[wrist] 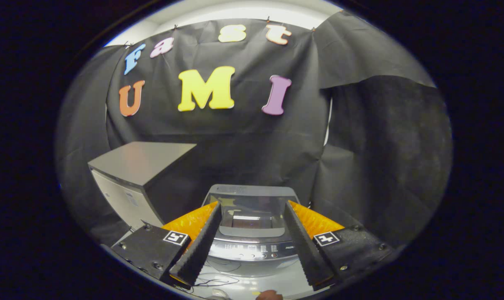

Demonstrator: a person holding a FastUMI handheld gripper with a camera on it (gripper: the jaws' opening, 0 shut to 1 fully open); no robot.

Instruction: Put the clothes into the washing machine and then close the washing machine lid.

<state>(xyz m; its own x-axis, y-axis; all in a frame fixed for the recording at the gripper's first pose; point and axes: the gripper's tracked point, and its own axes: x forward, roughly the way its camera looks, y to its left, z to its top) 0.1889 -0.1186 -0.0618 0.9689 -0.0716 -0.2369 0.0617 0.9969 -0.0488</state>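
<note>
Nearest to us, we see the tool [252, 216] held with its two fingers [200, 246] spread wide apart, released and grasping nothing; the space between them is empty air. Just below the fingers lies a pale surface [243, 287] with a thin dark cable [216, 282] looping across it, and a small rounded brownish thing at its near edge that we cannot identify.

Just ahead, framed between the fingers, stands the top-loading washing machine [252, 250]. Its control panel [256, 251] with a row of small buttons faces us, and behind that the glass lid [252, 216] lies flat, shut over the tub. We cannot tell from here whether any clothes sit inside.

Beyond the washer and off to its left stands a grey box-shaped cabinet [139, 166] with a flat top and a lighter front face, well apart from the machine.

Farthest back hangs the black cloth wall [360, 146] of the booth, creased and draped, with a strip of bright ceiling [235, 10] above it.
</note>
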